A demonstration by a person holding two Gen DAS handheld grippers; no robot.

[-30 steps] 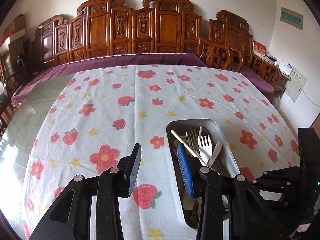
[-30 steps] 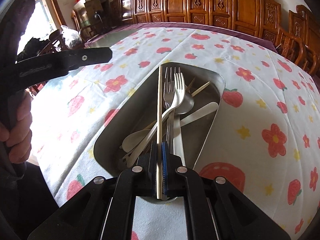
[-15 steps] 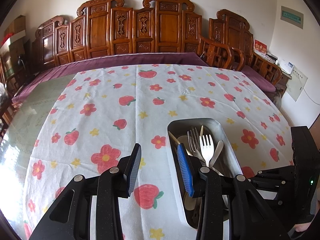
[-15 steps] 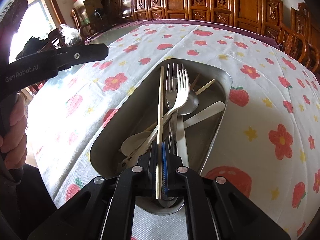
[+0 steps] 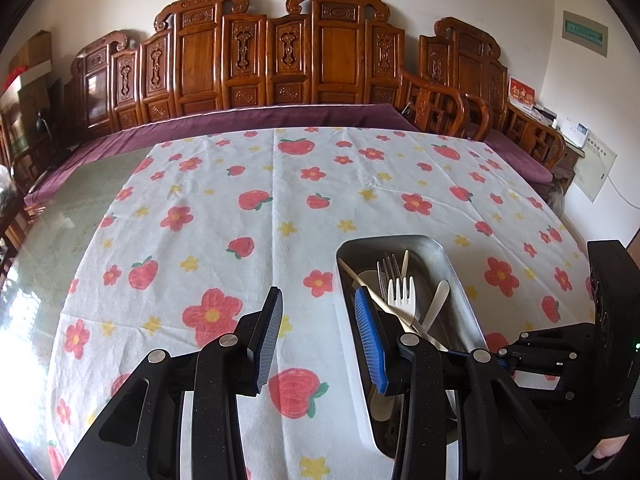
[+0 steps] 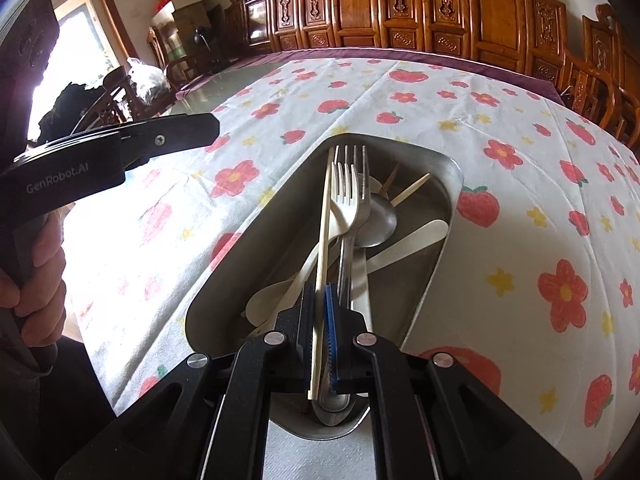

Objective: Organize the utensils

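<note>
A steel tray (image 6: 438, 248) on the flowered tablecloth holds mixed utensils: metal forks (image 6: 352, 184), a metal spoon (image 6: 376, 220), cream plastic spoons (image 6: 408, 244) and wooden chopsticks. My right gripper (image 6: 321, 296) is shut on one wooden chopstick (image 6: 325, 216), which points forward over the tray's left part. The tray (image 5: 460, 276) also shows in the left wrist view, with a white plastic fork (image 5: 402, 296) on top. My left gripper (image 5: 318, 312) is open and empty, low over the cloth at the tray's left rim. The right gripper's body (image 5: 560, 356) is at that view's right edge.
The flowered cloth (image 5: 280, 208) covers most of a glass-topped table (image 5: 80, 200). Carved wooden chairs (image 5: 280, 56) line the far side and the right. The left gripper's arm (image 6: 120, 148) reaches across the right wrist view's left side, held by a hand (image 6: 36, 264).
The right gripper has lowered and pulled back slightly with the chopstick, whose far end has dropped towards the tray. The left gripper has barely moved and stays open.
</note>
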